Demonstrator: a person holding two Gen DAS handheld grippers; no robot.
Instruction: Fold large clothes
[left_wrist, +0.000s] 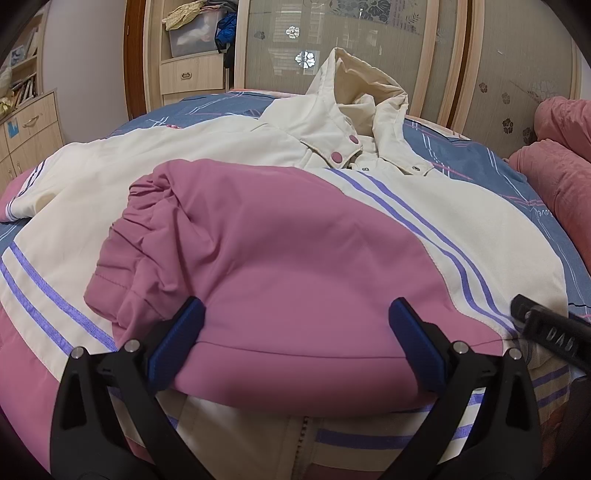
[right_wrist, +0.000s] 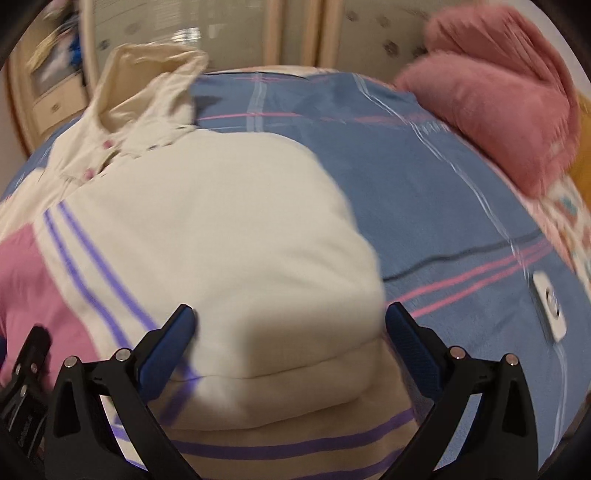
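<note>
Lying front-up on the bed (left_wrist: 461, 155), the jacket (left_wrist: 229, 147) has its long axis running from the near edge, where I see the zipper (left_wrist: 303, 439) and hem, toward the far edge, where the hood (left_wrist: 354, 77) points at the wardrobe doors (left_wrist: 369, 33).

From the left: one cream sleeve (left_wrist: 48, 184) extends out toward the left edge of the bed, its pink cuff at the end. The other sleeve (left_wrist: 280, 258), pink with a gathered cuff, is folded across the chest, its cuff pointing left.

My left gripper (left_wrist: 295, 332) has its blue fingers (left_wrist: 176, 343) spread wide, one on each side of the folded pink sleeve's near edge, holding nothing.

Two pink snaps (left_wrist: 345, 148) sit at the collar, below the hood.

In the right wrist view, which is blurred, my right gripper (right_wrist: 291, 339) is also spread wide, straddling the cream folded shoulder bulk (right_wrist: 229, 236) at the jacket's right side. I cannot tell whether its fingers (right_wrist: 413, 350) touch the cloth.

Bare blue plaid sheet lies beyond that fold, with pink pillows (right_wrist: 491, 103) at the far right corner of the bed.
</note>
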